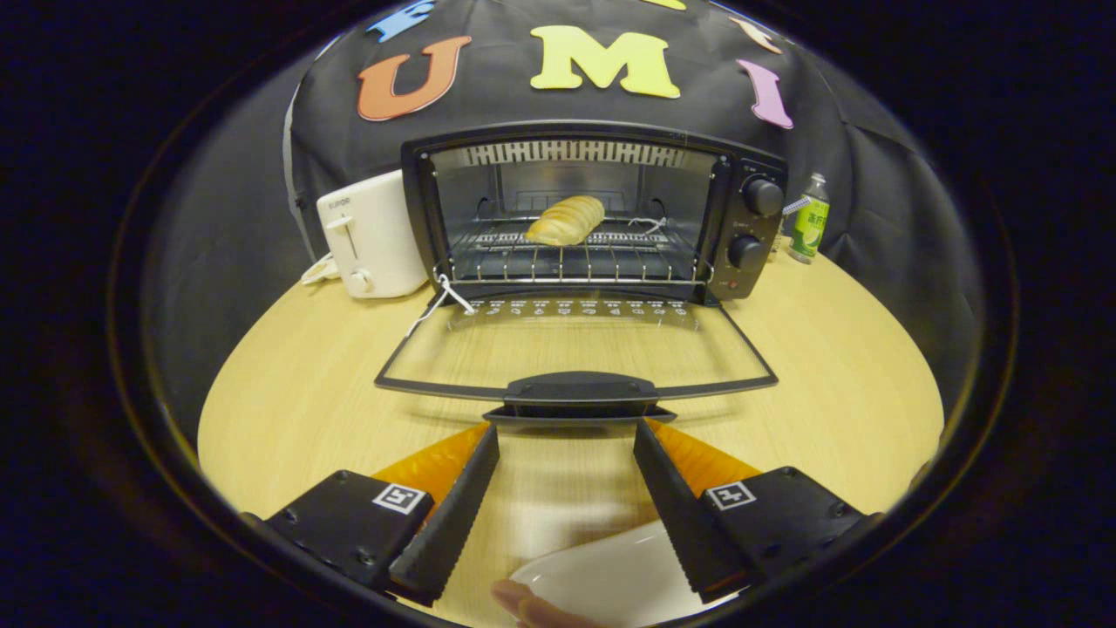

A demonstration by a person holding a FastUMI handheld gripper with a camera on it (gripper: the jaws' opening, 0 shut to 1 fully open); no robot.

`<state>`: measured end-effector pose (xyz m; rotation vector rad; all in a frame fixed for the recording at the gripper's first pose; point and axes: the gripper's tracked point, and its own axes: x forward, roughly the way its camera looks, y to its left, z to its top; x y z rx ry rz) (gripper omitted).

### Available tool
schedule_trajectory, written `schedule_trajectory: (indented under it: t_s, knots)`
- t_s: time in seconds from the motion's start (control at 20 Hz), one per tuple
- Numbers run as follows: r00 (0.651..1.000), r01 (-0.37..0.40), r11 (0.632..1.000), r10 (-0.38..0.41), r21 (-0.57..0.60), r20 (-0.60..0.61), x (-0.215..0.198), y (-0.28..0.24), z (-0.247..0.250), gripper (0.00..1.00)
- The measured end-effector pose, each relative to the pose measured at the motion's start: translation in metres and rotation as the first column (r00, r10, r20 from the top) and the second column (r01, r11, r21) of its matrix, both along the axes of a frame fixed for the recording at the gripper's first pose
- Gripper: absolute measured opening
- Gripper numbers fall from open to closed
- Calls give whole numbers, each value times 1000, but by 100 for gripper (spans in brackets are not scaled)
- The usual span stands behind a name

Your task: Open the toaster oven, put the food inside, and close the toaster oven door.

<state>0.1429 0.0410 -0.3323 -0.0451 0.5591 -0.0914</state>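
Inspecting centre frame, we find the toaster oven (593, 209) door (575, 353) folded down, bread (565, 220) on its rack; our gripper (567, 432) spread, gripping nothing, before the door handle (580, 388).

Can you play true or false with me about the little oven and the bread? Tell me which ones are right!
1. The toaster oven door is shut. False: it lies open, flat toward the gripper.
2. The bread sits on the rack inside the oven. True.
3. The gripper is squeezing the bread. False: its fingers are open and hold nothing, just before the door handle.
4. A white toaster stands beside the oven. True.
5. A green-labelled bottle stands on the oven's knob side. True.
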Motion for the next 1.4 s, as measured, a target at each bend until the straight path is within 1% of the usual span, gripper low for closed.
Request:
schedule_trajectory:
  t_s: [0.1,0.4,0.8,0.9,1.15,1.4]
  knots:
    - [1000,9,1000,-9,16,6,1,1,2,100]
    - [999,24,1000,-24,16,27,2,4,17,100]
    - [989,11,1000,-7,-27,151,9,8,65,100]
    - [983,3,999,7,-52,184,12,9,77,100]
    - [959,-7,997,27,-72,284,26,11,113,100]
    - [943,-2,995,35,-100,330,44,15,138,100]
